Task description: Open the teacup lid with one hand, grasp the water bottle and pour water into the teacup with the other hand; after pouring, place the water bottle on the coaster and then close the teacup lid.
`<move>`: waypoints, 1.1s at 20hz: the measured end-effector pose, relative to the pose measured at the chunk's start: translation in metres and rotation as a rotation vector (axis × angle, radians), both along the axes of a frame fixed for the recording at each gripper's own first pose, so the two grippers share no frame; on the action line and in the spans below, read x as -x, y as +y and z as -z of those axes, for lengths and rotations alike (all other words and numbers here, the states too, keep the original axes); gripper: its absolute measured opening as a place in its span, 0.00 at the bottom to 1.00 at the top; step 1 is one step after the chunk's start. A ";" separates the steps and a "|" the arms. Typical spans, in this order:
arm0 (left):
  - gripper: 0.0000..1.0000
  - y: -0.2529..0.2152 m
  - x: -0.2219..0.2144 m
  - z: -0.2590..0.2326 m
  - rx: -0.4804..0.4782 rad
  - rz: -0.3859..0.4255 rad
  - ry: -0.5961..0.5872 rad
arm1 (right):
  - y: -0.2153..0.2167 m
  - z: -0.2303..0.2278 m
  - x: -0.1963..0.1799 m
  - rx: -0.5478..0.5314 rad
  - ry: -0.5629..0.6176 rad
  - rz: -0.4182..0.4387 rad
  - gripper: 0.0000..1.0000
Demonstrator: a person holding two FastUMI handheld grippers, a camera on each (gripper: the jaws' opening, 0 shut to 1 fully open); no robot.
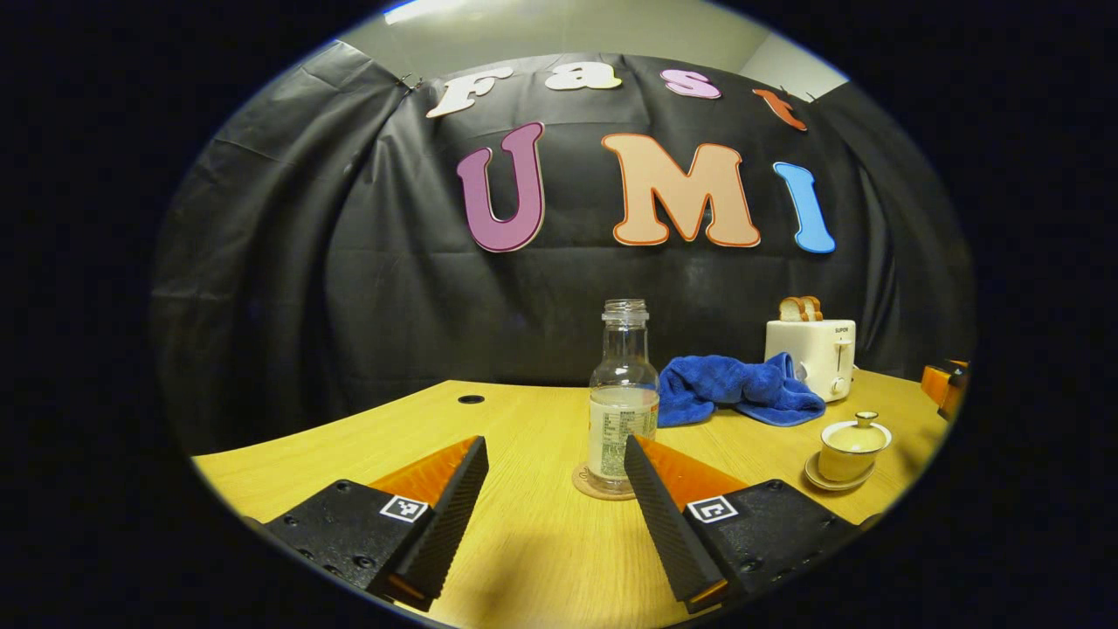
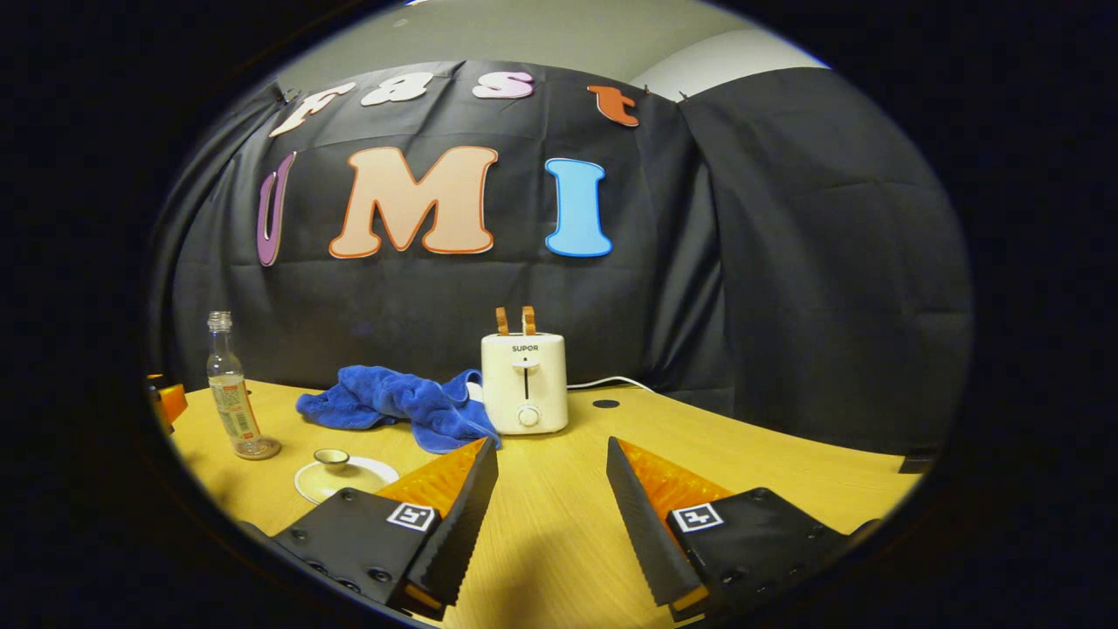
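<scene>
A clear, capless water bottle [image 1: 623, 402] with a little water stands upright on a round coaster [image 1: 587, 483], just beyond my open left gripper [image 1: 559, 515] and close to its right-hand finger. A cream teacup [image 1: 852, 450] with its lid [image 1: 863, 421] on sits on a saucer to the right. In the right gripper view, the teacup [image 2: 345, 476] lies low on the left, partly behind one finger of my open right gripper [image 2: 550, 515], and the bottle [image 2: 229, 393] stands at the far left. Neither gripper holds anything.
A crumpled blue towel [image 1: 734, 389] and a white toaster [image 1: 812, 354] with bread slices stand at the back of the wooden table [image 1: 524, 559]. The toaster [image 2: 524, 380] faces my right gripper. A cable hole [image 2: 604, 404] sits near the back edge.
</scene>
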State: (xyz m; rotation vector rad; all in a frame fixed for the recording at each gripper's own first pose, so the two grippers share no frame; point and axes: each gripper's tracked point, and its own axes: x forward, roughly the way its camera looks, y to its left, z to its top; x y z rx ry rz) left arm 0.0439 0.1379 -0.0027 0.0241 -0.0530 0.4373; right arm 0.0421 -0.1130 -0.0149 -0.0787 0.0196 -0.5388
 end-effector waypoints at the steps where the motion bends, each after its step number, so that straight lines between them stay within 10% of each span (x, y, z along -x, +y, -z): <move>1: 0.91 0.005 0.005 0.000 0.002 -0.033 0.003 | -0.002 -0.002 0.004 0.002 -0.003 0.021 0.79; 7: 0.91 0.035 0.034 0.001 0.010 -0.263 0.000 | -0.014 -0.004 0.018 0.010 -0.009 0.113 0.82; 22: 0.92 0.032 0.030 0.002 0.013 -0.235 0.002 | -0.013 -0.005 0.018 0.010 -0.008 0.116 0.79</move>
